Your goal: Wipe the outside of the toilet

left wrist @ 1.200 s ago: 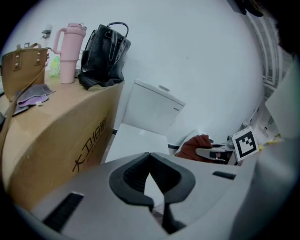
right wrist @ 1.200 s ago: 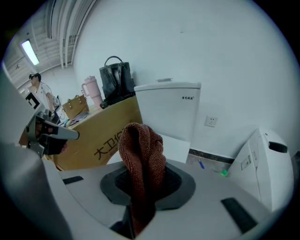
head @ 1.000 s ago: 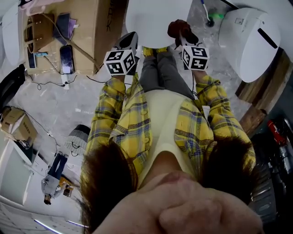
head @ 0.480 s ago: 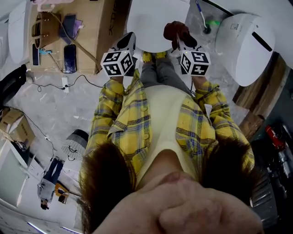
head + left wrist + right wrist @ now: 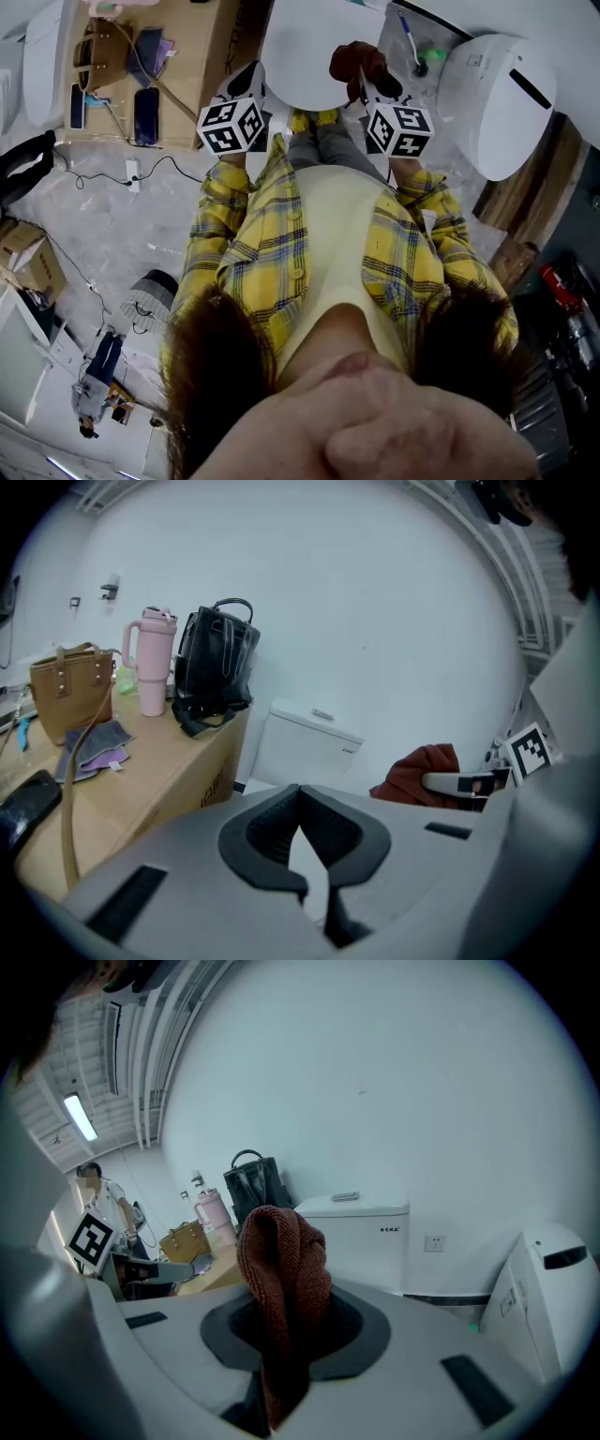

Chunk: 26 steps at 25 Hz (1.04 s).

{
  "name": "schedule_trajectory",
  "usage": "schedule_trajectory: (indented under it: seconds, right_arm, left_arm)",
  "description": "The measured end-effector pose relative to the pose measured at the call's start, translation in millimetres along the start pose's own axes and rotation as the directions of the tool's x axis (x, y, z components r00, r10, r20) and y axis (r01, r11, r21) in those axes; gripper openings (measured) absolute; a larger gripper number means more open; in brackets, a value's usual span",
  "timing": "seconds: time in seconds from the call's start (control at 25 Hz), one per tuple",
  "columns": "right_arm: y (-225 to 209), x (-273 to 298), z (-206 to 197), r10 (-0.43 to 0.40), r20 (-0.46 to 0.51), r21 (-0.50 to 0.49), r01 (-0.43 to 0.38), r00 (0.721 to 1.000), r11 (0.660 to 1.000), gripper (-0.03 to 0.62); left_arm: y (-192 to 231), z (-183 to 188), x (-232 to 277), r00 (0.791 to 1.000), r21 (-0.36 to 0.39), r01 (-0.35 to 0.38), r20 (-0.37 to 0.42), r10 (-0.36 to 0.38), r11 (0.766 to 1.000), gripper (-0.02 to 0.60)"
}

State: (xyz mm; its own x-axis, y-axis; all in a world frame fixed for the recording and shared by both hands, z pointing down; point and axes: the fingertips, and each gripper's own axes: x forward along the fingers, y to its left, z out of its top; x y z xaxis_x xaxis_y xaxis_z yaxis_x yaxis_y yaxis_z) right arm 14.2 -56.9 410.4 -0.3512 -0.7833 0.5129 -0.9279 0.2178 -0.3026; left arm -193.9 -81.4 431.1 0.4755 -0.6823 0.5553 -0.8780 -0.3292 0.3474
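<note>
Both arms reach forward, yellow plaid sleeves (image 5: 217, 211) side by side. The left claw (image 5: 300, 797) is closed with nothing in it, held by the left edge of the toilet (image 5: 319, 42). The right claw (image 5: 281, 1335) is clamped on a red-brown cloth (image 5: 281, 1260) at the toilet's right edge. We can't tell whether the cloth touches the toilet. The bowl is cut off at the top of the head view, and its base is hidden behind the person. The desk (image 5: 192, 56) with bags stands to the left.
</note>
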Motion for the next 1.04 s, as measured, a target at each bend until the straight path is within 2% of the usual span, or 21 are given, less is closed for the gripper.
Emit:
schedule_trajectory:
  seconds: [0.4,0.84,1.04]
  right_arm:
    - [8,-8,13,0.001,0.039,0.000,-0.001,0.999,1.000,0.083]
    - [20,-13,26,0.012,0.074,-0.011,-0.011,0.997,1.000,0.083]
    - [24,-14,25,0.013,0.075,-0.011,-0.012,0.997,1.000,0.083]
  left_arm:
    - [-1,20,-13,0.997,-0.022,-0.020,0.072,0.022,1.000,0.008]
    - [-8,36,-23,0.988,-0.063,0.027,0.150,-0.018,0.998,0.008]
    - [-7,32,-31,0.990,-0.033,0.020,0.139,-0.015,0.999,0.008]
